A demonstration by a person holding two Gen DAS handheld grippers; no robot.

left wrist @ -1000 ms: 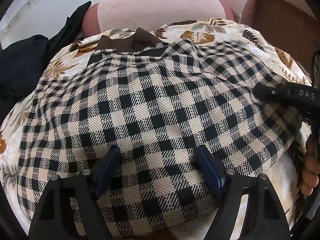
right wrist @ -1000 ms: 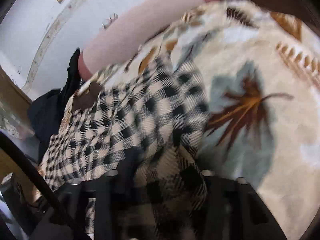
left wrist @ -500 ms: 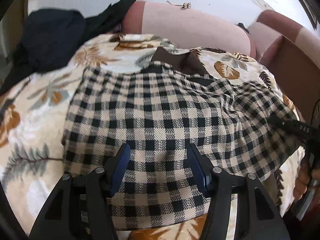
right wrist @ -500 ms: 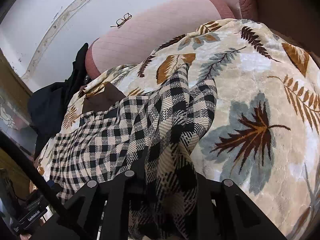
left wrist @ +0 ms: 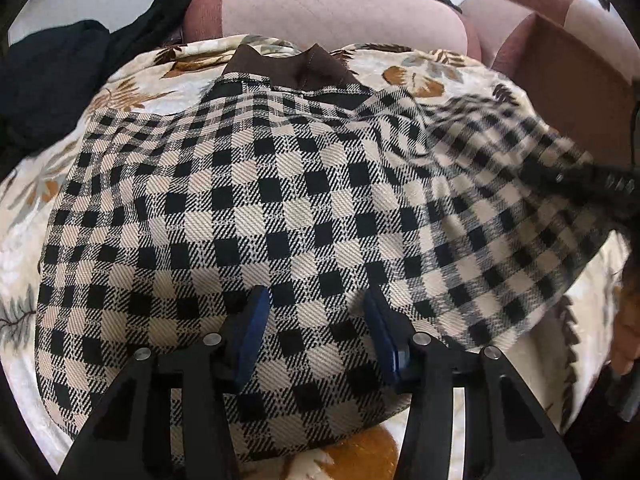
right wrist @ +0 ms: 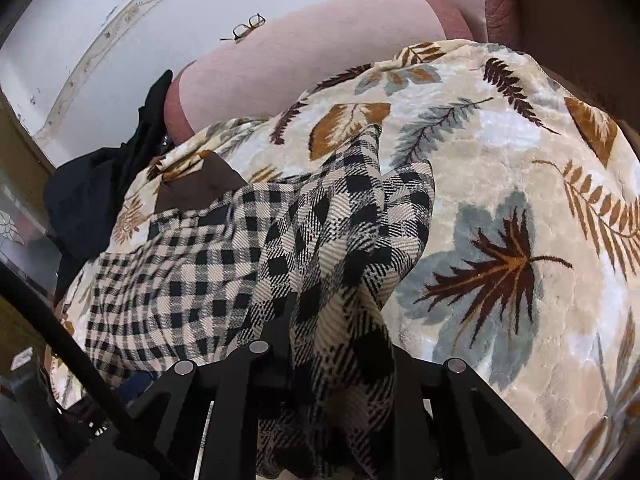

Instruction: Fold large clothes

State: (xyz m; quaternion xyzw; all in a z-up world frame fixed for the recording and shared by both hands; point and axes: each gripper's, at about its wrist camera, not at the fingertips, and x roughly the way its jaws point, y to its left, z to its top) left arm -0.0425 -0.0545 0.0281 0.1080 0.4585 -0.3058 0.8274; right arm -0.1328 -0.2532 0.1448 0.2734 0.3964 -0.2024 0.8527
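A black-and-cream checked shirt [left wrist: 248, 200] with a brown collar [left wrist: 296, 68] lies spread on a leaf-print blanket [left wrist: 416, 76]. My left gripper [left wrist: 316, 316] is open, its blue pads resting on the shirt's near part with cloth between them but not pinched. My right gripper [right wrist: 340, 344] is shut on the shirt's right edge [right wrist: 352, 264] and holds that bunched cloth lifted above the blanket [right wrist: 520, 208]. The right gripper also shows blurred at the right of the left wrist view [left wrist: 580, 180], with the lifted cloth hanging from it.
A pink bolster cushion [left wrist: 340, 8] lies behind the blanket, with glasses [right wrist: 248, 27] on the white surface beyond. Dark clothes [left wrist: 48, 72] are piled at the left. Brown sofa upholstery [left wrist: 568, 64] rises at the right.
The left gripper has swung back right and closer over the shirt, still open. The right gripper has kept its hold and lifted the shirt's right edge higher.
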